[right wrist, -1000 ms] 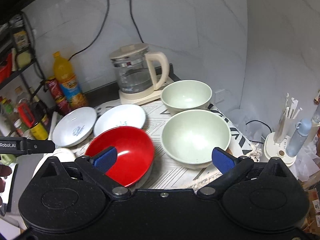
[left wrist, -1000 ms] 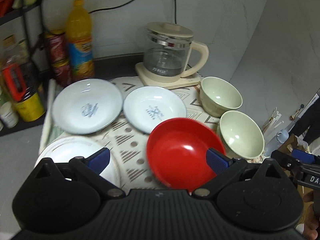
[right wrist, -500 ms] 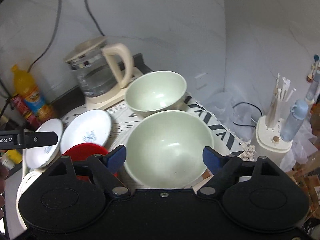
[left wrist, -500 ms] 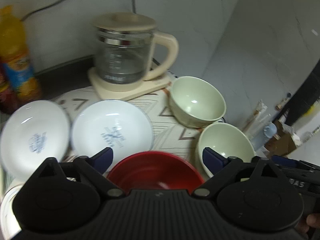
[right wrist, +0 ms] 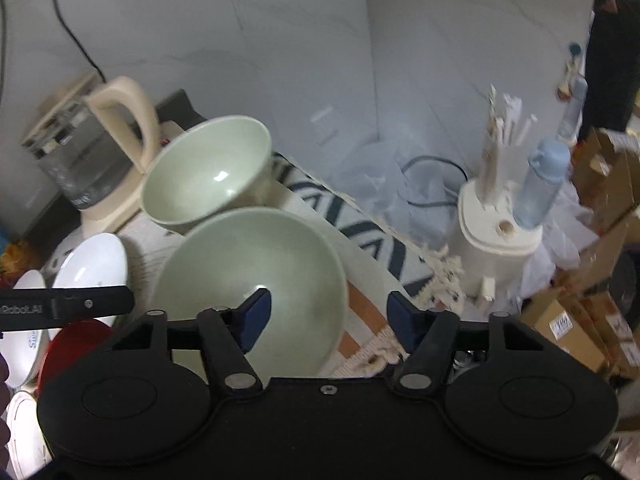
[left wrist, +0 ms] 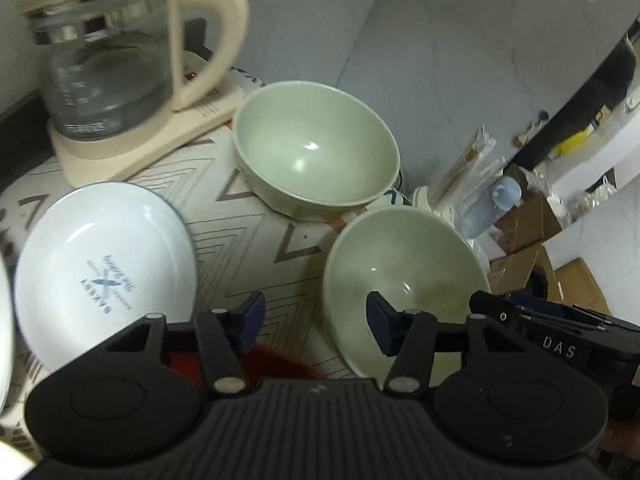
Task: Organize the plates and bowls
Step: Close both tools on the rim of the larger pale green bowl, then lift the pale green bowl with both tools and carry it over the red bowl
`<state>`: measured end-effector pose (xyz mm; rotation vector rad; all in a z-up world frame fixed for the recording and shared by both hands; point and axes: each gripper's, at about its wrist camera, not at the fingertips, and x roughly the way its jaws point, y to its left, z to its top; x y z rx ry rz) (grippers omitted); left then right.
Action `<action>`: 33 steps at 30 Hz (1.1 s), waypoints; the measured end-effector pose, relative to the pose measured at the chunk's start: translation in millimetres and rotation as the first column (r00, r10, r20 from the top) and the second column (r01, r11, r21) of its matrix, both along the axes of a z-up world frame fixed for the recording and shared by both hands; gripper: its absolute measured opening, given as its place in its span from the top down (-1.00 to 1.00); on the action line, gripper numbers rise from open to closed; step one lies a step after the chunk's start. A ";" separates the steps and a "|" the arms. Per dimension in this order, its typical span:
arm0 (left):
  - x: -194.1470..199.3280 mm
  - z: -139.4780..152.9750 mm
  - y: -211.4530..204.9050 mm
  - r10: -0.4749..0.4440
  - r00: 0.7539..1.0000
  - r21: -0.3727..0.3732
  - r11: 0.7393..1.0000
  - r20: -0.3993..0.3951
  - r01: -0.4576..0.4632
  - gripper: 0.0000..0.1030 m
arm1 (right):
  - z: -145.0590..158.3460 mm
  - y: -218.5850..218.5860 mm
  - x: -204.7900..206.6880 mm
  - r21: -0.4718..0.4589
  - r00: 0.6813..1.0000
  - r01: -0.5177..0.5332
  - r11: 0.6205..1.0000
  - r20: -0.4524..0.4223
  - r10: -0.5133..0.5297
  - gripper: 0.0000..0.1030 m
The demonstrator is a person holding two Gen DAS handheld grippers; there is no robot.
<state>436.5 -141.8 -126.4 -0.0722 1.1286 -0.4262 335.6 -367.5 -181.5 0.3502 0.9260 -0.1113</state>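
Two pale green bowls stand on the patterned mat: a near one (left wrist: pixel 404 280) (right wrist: pixel 248 268) and a far one (left wrist: pixel 316 144) (right wrist: pixel 208 172). My left gripper (left wrist: pixel 316 316) is open, its right finger over the near bowl's left rim and its left finger over the mat. My right gripper (right wrist: pixel 330 316) is open, straddling the near bowl's right rim. A white plate (left wrist: pixel 104 264) (right wrist: pixel 92 268) lies left, and a red bowl (left wrist: pixel 276 364) (right wrist: pixel 76 344) sits close under the left gripper.
A glass kettle (left wrist: pixel 116 60) (right wrist: pixel 84 156) on a cream base stands at the back. A white holder (right wrist: pixel 500 232) with sticks and a blue bottle (right wrist: pixel 540 184) stands right of the mat. Cardboard boxes (right wrist: pixel 580 320) lie lower right. More white plates (right wrist: pixel 20 320) lie far left.
Both grippers moved forward and right toward the near green bowl. Both have narrowed but stay open. The red bowl slipped almost out of view beneath them.
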 end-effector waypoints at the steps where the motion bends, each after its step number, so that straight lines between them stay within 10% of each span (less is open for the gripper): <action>1: 2.5 -3.1 -2.3 -0.001 1.000 0.002 1.000 -0.008 0.001 0.05 | -2.8 -1.1 0.8 0.004 1.000 0.004 1.000 -0.010 -0.004 -0.14; 21: 28.6 -54.2 -29.8 -0.015 0.989 0.040 0.999 -0.145 0.021 0.86 | -50.5 -5.9 17.9 0.140 0.992 -0.005 0.990 -0.127 0.023 0.64; 33: 17.9 -18.0 -31.7 0.018 0.997 0.051 0.999 -0.074 -0.015 0.85 | -20.9 -3.8 22.7 0.120 0.993 -0.084 0.989 -0.072 0.093 0.77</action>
